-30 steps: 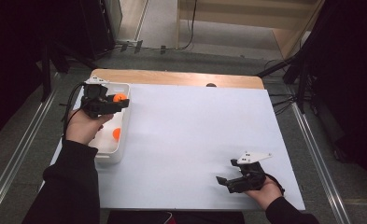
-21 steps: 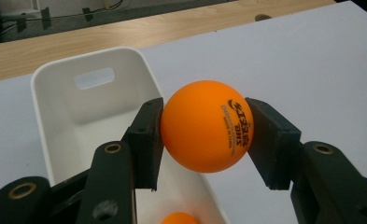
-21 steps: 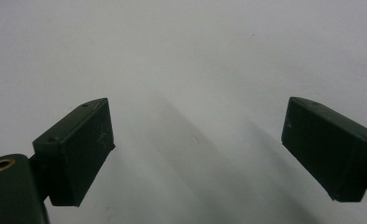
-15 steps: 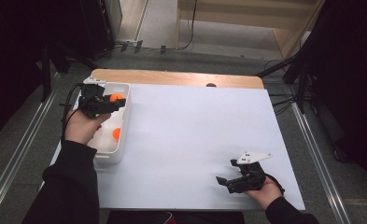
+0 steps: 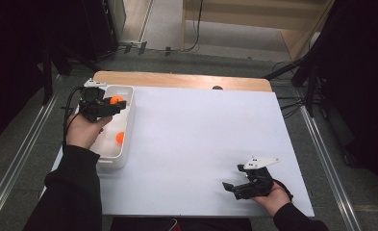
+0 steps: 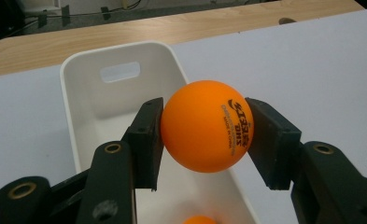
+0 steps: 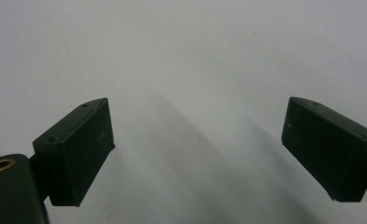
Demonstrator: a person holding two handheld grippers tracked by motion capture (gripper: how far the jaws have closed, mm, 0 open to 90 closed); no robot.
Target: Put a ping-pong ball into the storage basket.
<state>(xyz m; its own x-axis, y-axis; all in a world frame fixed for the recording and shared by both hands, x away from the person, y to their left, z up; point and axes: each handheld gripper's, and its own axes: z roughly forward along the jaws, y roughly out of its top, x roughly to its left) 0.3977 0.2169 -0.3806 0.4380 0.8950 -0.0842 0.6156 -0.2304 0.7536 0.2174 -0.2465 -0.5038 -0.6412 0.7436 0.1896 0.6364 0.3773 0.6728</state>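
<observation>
White table [image 5: 196,144] — one bin [image 5: 129,103], two orange balls [image 6: 204,125], one clamped in left tool [image 6: 204,135] — right tool [image 7: 197,154] agape, empty.

A white sheet [image 5: 196,144] covers most of the counter [image 5: 177,80], whose bare wooden strip shows along the far edge with a dark hole [image 5: 217,88] in it. Grey floor [image 5: 321,144] flanks both sides, and cables [image 5: 191,48] run behind the counter.
</observation>
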